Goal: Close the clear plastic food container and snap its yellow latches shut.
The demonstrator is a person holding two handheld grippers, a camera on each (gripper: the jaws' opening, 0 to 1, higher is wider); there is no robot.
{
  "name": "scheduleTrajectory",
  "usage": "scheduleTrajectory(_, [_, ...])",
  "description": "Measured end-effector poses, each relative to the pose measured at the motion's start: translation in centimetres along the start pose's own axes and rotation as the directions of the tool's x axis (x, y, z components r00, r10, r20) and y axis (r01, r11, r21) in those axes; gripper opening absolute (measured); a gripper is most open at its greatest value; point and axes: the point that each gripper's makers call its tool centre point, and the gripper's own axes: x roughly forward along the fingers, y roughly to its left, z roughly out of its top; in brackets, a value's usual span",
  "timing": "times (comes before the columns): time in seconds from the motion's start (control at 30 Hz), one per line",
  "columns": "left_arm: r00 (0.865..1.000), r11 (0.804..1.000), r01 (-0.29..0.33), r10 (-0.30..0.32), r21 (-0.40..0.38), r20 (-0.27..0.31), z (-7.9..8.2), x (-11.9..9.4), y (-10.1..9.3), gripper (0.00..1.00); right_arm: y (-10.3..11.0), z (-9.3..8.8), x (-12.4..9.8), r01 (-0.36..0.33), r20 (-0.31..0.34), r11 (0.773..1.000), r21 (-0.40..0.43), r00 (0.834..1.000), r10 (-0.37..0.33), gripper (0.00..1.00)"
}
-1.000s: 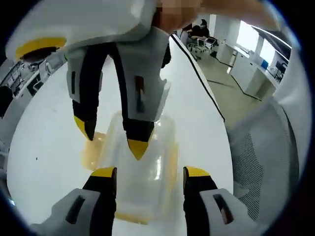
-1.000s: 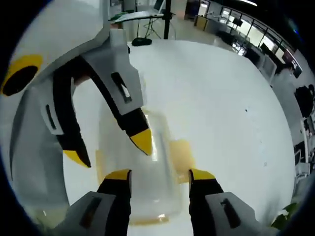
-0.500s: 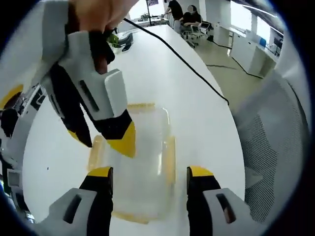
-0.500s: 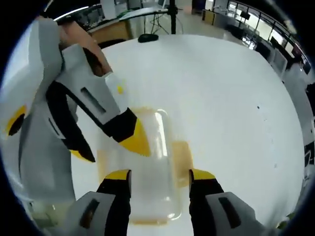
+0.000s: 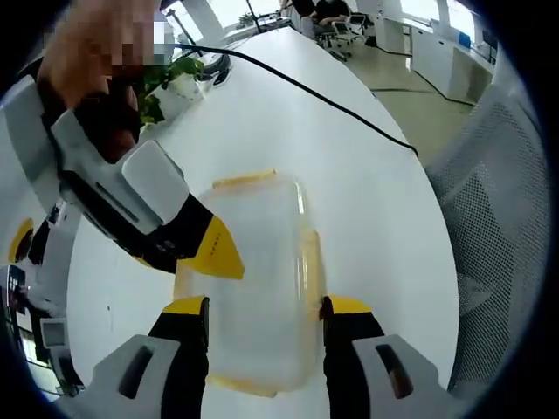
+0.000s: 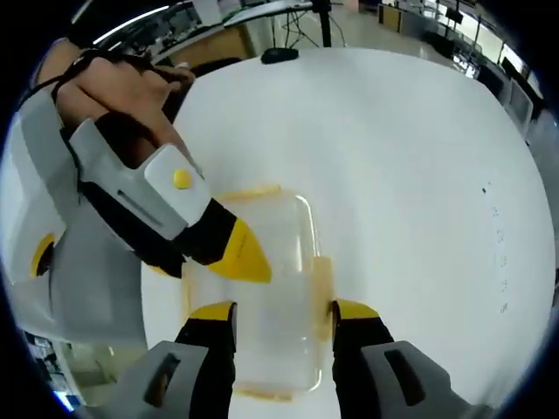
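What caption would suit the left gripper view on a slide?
Two hand-held grippers, left and right, meet over a clear plastic food container with yellow latches on a white table.

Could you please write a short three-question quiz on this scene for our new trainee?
1. True or false: the container lies on a white table.
2. In the left gripper view, where is the right gripper?
A. Over the container's left edge
B. On the cable
C. Beside the plant
3. Fill in: in the right gripper view, the latch along the container's right side is ____ in colour.

Key: 1 true; 2 A; 3 yellow.
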Motion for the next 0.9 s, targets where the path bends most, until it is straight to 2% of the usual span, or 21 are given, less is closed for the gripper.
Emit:
scheduleTrajectory(0.5, [0.999,0.999,-0.032,0.032,-0.013,-0.028,-0.1,0.2,0.1,0.46,0.1,-0.1,0.4,-0.043,-0.06,0.999,-0.001,0.997,0.043,0.36])
scheduleTrajectory(0.53, [0.999,0.998,0.026,-0.027,-0.054,-0.022,-0.5,0.1,-0.9,0.46,0.3,0.3,0.4,-0.053,-0.052,0.999,0.003,0.997,0.053,0.36])
scheduleTrajectory(0.57, [0.999,0.999,-0.026,0.025,-0.035,-0.028,-0.7,-0.6,0.7,0.46,0.6,0.1,0.1,-0.055,-0.075,0.998,-0.007,0.996,0.054,0.36])
scheduleTrajectory(0.7, [0.999,0.999,-0.024,0.023,-0.033,-0.029,-0.8,-0.5,0.8,0.46,0.6,0.0,0.0,-0.064,-0.097,0.998,-0.007,0.993,0.063,0.37])
scheduleTrajectory(0.9, [0.999,0.999,-0.028,0.028,-0.026,-0.022,-0.5,-0.2,0.9,0.46,0.6,-0.2,0.0,-0.067,-0.09,0.998,-0.004,0.994,0.066,0.37])
